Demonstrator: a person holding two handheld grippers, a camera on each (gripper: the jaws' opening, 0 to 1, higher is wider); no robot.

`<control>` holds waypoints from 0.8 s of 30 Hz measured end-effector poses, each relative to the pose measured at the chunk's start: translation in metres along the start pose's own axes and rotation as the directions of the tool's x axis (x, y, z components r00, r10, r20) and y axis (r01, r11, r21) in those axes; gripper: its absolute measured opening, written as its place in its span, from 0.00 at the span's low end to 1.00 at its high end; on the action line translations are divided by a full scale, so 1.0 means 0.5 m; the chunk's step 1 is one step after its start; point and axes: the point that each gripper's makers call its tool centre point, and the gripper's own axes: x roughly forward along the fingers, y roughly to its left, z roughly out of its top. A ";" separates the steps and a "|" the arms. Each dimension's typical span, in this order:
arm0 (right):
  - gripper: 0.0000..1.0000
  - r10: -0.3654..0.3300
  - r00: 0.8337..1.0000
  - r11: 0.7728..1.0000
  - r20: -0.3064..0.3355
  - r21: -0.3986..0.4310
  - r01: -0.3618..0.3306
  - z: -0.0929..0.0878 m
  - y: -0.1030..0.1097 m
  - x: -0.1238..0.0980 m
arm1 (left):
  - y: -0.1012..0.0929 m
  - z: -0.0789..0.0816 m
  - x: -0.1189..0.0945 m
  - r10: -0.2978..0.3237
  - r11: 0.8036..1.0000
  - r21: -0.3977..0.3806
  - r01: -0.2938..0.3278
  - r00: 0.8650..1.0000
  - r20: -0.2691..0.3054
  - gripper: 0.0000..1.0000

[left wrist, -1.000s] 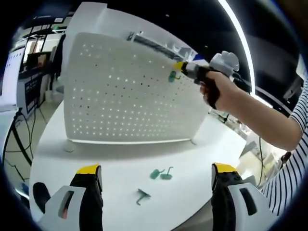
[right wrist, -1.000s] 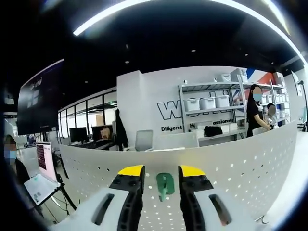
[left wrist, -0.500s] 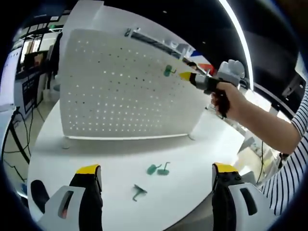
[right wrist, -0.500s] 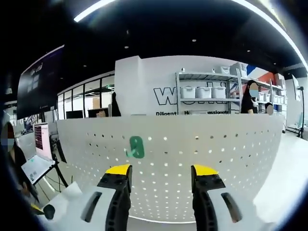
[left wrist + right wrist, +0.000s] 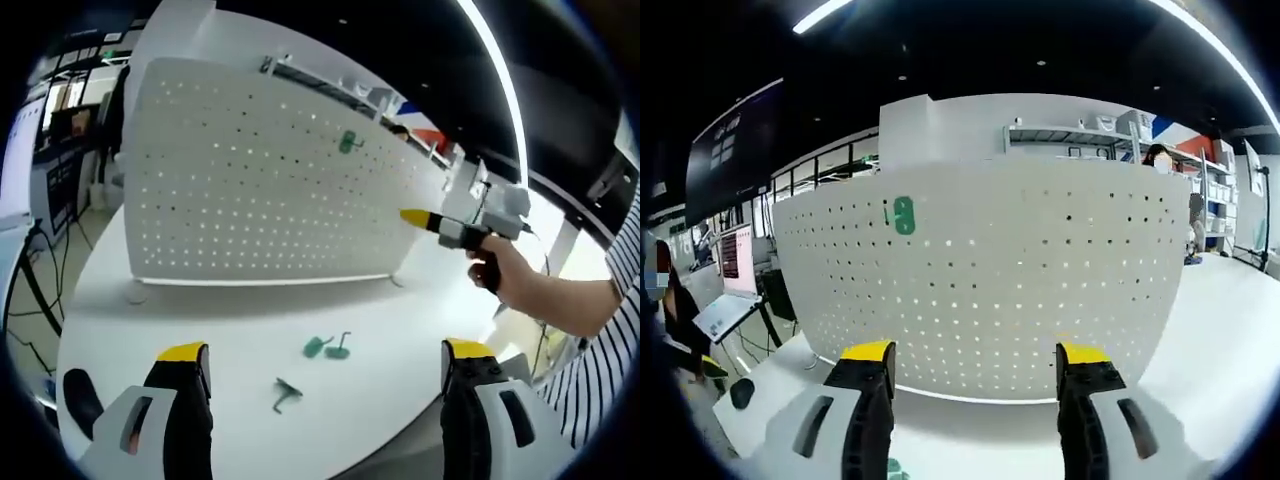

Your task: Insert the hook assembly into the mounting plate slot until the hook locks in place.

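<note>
A white perforated mounting plate (image 5: 260, 190) (image 5: 1040, 280) stands upright on the round white table (image 5: 180, 320). One green hook (image 5: 347, 142) (image 5: 902, 215) hangs in it near the top. Loose green hooks (image 5: 327, 347) and a darker hook (image 5: 284, 395) lie on the table in front of the plate. My left gripper (image 5: 325, 365) hovers open above the table's near edge, nothing between its jaws. My right gripper (image 5: 975, 355) (image 5: 425, 220), held by a person's hand, is open and empty, away from the plate and facing it.
A dark round object (image 5: 78, 395) lies at the table's left edge. A person's striped sleeve (image 5: 600, 360) is at the right. Beyond the plate are office shelves (image 5: 1090, 140), desks with monitors (image 5: 725, 310) and people.
The right gripper has drawn back and down from the plate, leaving the green hook hanging in it. Its jaws opened a second ago. The left gripper has barely moved.
</note>
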 end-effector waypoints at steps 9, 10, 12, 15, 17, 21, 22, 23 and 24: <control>0.64 0.002 0.992 0.999 -0.129 -0.042 -0.008 -0.109 -0.046 -0.082 | -0.009 -0.010 0.003 -0.004 1.000 -0.001 0.004 1.000 -0.016 0.98; 0.64 -0.001 0.990 0.999 -0.141 -0.049 -0.006 -0.119 -0.052 -0.091 | -0.010 -0.012 0.003 -0.004 1.000 -0.001 0.004 1.000 -0.018 0.98; 0.64 -0.007 0.986 0.998 -0.166 -0.060 -0.003 -0.141 -0.067 -0.113 | -0.011 -0.016 0.003 -0.002 1.000 0.000 0.002 1.000 -0.023 0.98; 0.64 -0.021 0.978 0.998 -0.207 -0.063 0.008 -0.173 -0.088 -0.148 | -0.014 -0.022 0.005 -0.008 1.000 -0.007 0.007 1.000 -0.028 0.99; 0.64 -0.029 0.974 0.998 -0.224 -0.060 0.016 -0.189 -0.097 -0.167 | -0.015 -0.028 0.007 -0.005 1.000 -0.005 0.005 0.999 -0.039 1.00; 0.64 -0.023 0.965 0.998 -0.260 -0.058 0.008 -0.217 -0.100 -0.195 | -0.018 -0.034 0.009 -0.011 1.000 -0.002 0.011 0.999 -0.051 1.00; 0.64 -0.020 0.963 0.998 -0.268 -0.059 0.004 -0.223 -0.098 -0.200 | -0.019 -0.034 0.009 -0.012 1.000 -0.002 0.012 0.999 -0.051 1.00; 0.64 -0.016 0.961 0.998 -0.277 -0.060 -0.001 -0.229 -0.097 -0.205 | -0.019 -0.035 0.009 -0.012 1.000 -0.002 0.012 0.999 -0.053 1.00; 0.64 -0.011 0.957 0.998 -0.289 -0.064 -0.008 -0.237 -0.096 -0.213 | -0.019 -0.038 0.008 -0.012 1.000 0.000 0.012 0.998 -0.060 1.00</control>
